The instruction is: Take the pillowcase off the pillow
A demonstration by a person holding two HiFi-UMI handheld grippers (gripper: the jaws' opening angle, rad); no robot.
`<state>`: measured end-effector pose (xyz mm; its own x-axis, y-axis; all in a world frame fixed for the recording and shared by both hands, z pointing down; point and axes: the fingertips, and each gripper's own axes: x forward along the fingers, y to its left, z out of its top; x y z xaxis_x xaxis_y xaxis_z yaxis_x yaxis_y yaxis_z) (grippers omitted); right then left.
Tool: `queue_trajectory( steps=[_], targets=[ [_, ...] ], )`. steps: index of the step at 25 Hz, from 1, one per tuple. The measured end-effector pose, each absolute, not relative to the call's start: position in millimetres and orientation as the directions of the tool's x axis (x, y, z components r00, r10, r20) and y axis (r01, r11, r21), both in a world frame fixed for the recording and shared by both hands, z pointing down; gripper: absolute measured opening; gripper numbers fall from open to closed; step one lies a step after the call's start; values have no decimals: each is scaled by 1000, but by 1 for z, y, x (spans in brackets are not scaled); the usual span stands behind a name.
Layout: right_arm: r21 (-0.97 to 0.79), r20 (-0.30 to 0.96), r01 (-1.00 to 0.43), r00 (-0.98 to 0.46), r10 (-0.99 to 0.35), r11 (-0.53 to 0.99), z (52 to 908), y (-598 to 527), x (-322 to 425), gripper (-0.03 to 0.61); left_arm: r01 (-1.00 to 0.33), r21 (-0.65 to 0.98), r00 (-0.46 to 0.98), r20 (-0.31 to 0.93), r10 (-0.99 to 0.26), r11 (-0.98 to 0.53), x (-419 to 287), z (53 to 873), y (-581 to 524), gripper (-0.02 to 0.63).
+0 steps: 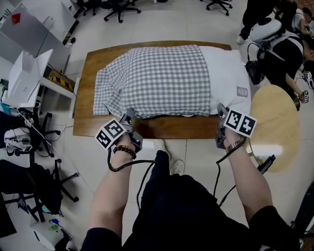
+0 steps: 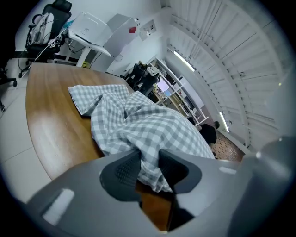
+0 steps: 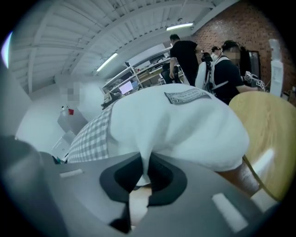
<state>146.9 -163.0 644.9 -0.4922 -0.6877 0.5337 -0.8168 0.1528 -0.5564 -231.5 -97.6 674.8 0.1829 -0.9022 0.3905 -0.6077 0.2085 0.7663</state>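
A grey-and-white checked pillowcase (image 1: 157, 81) covers the left and middle of a white pillow (image 1: 226, 78) lying on a brown wooden table (image 1: 167, 128). The pillow's right end sticks out bare, with a small label (image 1: 242, 91). My left gripper (image 1: 128, 115) is at the near edge, shut on a fold of the pillowcase (image 2: 148, 125); the left gripper view shows checked cloth pinched between the pads of the left gripper (image 2: 149, 169). My right gripper (image 1: 222, 111) is shut on the near edge of the bare pillow (image 3: 185, 125), with white fabric squeezed in the right gripper (image 3: 147, 173).
A round light-wood table (image 1: 275, 128) stands just right of my right hand. People (image 1: 279, 44) are at the upper right. Office chairs (image 1: 120, 7) are beyond the table. A white machine on a desk (image 1: 24, 78) and cables sit at the left.
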Motion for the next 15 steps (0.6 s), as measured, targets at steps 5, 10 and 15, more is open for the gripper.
queue_trajectory(
  steps=[5, 10, 15],
  targets=[
    [-520, 499, -830, -488, -716, 203, 625, -168, 152, 14, -627, 757, 166, 360, -918, 183, -239, 660, -97, 126],
    [-499, 474, -836, -485, -735, 230, 609, -172, 158, 14, -604, 771, 132, 347, -929, 202, -251, 652, -94, 107],
    [-487, 458, -839, -481, -748, 242, 597, -174, 160, 14, -590, 779, 105, 336, -936, 214, -265, 644, -93, 8]
  ],
)
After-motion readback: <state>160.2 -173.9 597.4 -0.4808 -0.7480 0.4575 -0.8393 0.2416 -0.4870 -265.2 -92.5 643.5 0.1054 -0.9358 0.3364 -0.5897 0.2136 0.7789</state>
